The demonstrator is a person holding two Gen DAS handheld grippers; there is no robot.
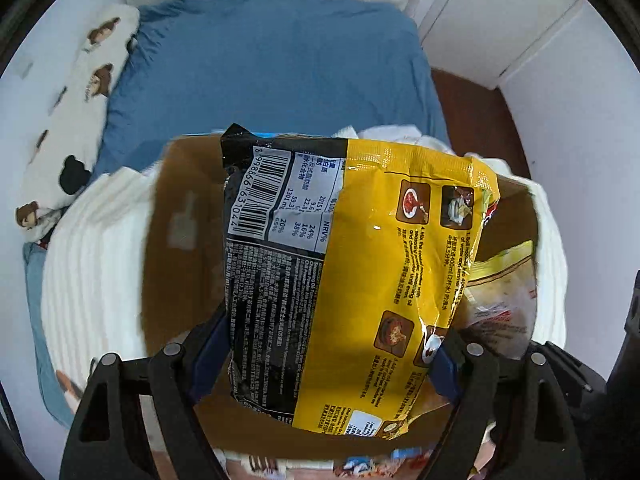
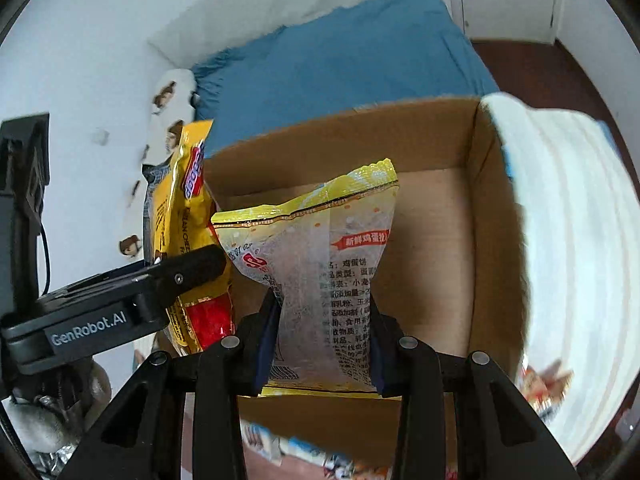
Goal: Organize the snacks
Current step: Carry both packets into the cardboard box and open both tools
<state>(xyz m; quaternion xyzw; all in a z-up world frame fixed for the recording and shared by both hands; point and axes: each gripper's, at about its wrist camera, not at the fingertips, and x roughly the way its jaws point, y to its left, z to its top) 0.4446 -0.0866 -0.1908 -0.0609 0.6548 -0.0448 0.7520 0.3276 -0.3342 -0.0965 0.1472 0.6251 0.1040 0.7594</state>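
While gripped, both packets (image 1: 352, 264) above box (image 2: 432, 216)

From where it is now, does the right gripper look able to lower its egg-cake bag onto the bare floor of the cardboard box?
Probably yes. The right gripper, shut on the egg-cake bag, hangs over the open cardboard box, whose bare floor lies below. The noodle packet in the left gripper stays off to one side.

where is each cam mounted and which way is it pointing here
Left wrist: on the left gripper, facing steeply down along its fingers at the noodle packet it clamps over the cardboard box.
Right wrist: on the right gripper, facing down at the egg biscuit bag it clamps over the same box; the left gripper shows at left.
Shared: box, both packets, blue bed.
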